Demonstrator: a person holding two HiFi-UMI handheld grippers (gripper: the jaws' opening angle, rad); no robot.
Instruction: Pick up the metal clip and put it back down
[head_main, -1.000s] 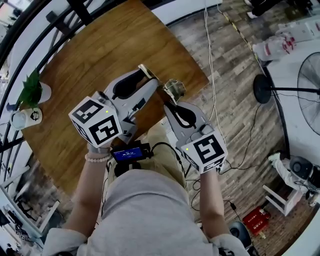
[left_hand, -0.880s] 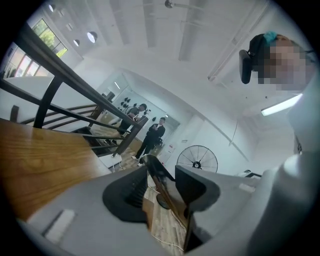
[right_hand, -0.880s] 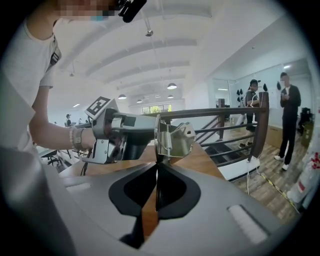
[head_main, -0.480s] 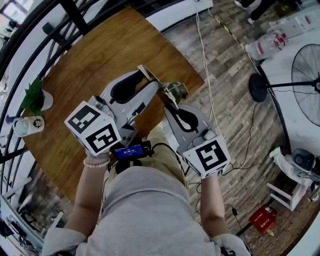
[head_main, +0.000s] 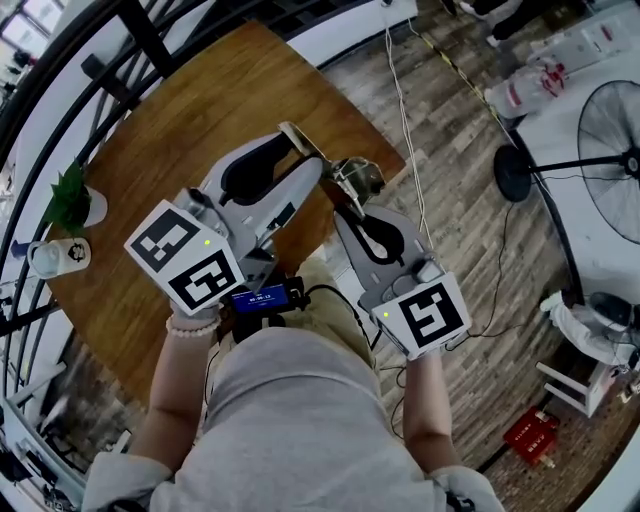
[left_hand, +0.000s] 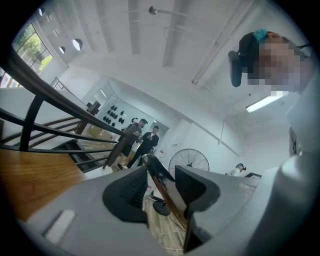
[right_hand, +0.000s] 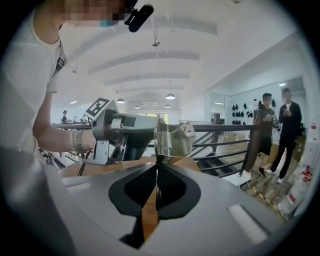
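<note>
The wooden table (head_main: 200, 110) is only partly seen: the railing cuts its far side, and both tools and the person's body cover its near edge. The left hand-held gripper (head_main: 303, 150) reaches over the table toward its right corner. In its own view the jaws stand narrowly apart with a thin metal strip (left_hand: 162, 187) between them. The strip lies along one jaw, with floor showing in the gap on its other side. Whether the strip belongs to the clip is hard to make out. The right hand-held gripper (head_main: 348, 200) is closed, its pads meeting on the bottom edge of the metal clip (head_main: 358, 180), which it holds off the table near that right corner. In the right gripper view the clip (right_hand: 172, 137) stands upright: a flat, shiny plate seen edge-on, a coiled spring beside it and a dull rounded lobe behind. Its lowest part is hidden between the pads.
</note>
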